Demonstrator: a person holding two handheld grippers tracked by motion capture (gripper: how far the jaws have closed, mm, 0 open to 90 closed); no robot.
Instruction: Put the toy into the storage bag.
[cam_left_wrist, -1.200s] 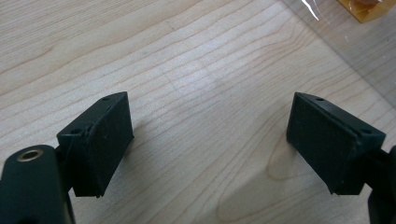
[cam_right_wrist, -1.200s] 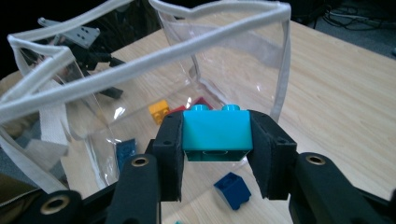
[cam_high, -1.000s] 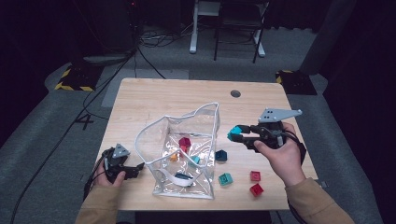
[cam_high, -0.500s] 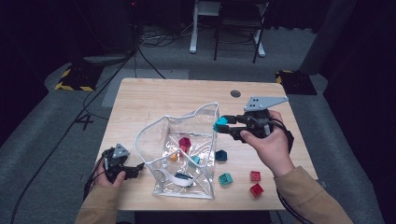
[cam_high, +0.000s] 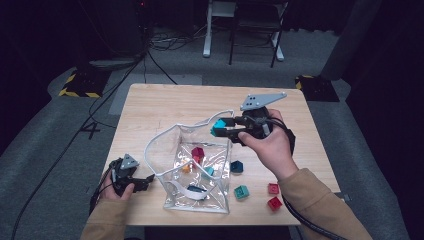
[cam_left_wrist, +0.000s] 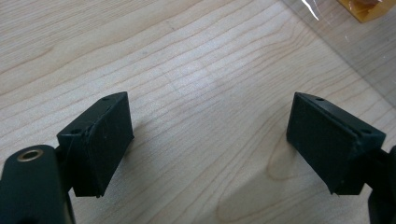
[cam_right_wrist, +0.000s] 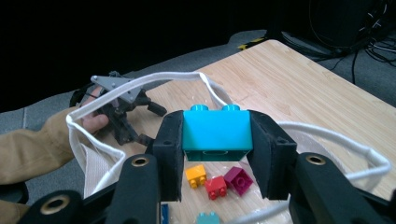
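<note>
Gripping a teal brick (cam_right_wrist: 215, 132), the right claw (cam_high: 223, 128) hovers over the clear bag's (cam_high: 172, 150) rim; the left claw (cam_left_wrist: 210, 144) rests apart on the table (cam_high: 165, 105).

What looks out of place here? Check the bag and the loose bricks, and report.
Nothing is spilled or damaged. The clear bag stands open, its rim sagging unevenly. Four bricks lie on the table beside the bag, not yet in it. The right gripper holds a teal brick squarely over the opening.

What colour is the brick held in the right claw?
Teal plastic toy brick, clearest in the right gripper view.
</note>
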